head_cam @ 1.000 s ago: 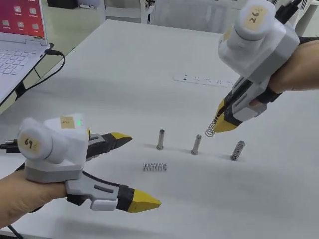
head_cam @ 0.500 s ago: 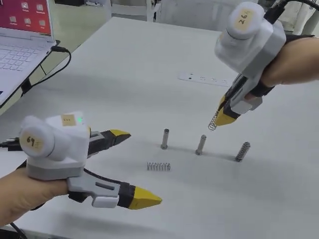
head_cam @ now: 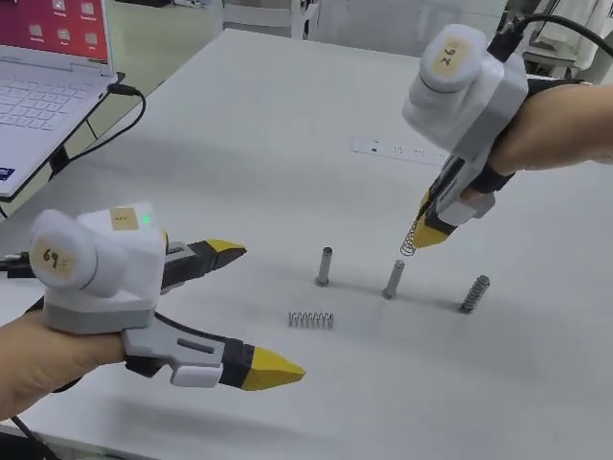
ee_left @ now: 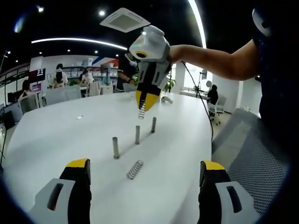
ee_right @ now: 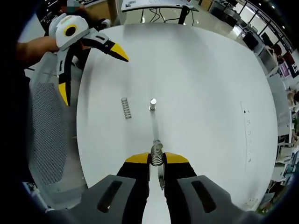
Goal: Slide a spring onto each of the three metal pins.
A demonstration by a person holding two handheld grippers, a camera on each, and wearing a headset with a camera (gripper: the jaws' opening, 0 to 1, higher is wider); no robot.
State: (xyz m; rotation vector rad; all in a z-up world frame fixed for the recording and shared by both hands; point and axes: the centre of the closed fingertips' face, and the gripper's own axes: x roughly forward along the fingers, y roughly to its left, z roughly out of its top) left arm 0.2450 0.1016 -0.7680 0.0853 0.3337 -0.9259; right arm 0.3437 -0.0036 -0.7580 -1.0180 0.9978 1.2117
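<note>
I have the right gripper (head_cam: pixel 421 240) at 1 o'clock in my head view. Its yellow-tipped jaws are pinched on a thin coiled wire spring (head_cam: pixel 410 240) that hangs down and slightly tilted from the tips. The spring's lower end sits just above the top of the middle grey metal pin (head_cam: pixel 394 279), at about 1 o'clock of it; I cannot tell whether they touch.

In the right gripper view the spring (ee_right: pixel 157 154) stands between my two jaw tips. The left grey metal pin (ee_right: pixel 153 104) is further out at 12 o'clock.

All three pins stand upright in a row on the white tabletop (head_cam: pixel 249 144). The left grey metal pin (head_cam: pixel 325 266) is bare. The right pin (head_cam: pixel 474 293), at 3 o'clock of the middle one, wears a second coiled spring (head_cam: pixel 476 289). A third spring (head_cam: pixel 311 319) lies flat on the table at 7 o'clock of the left pin.

My left gripper (head_cam: pixel 263 309) hovers at 8 o'clock, jaws spread wide with nothing between them, pointing toward the lying spring (ee_left: pixel 135 169).

A white power strip (head_cam: pixel 397 150) lies at 12 o'clock, and an open laptop (head_cam: pixel 48 77) at 10 o'clock.
</note>
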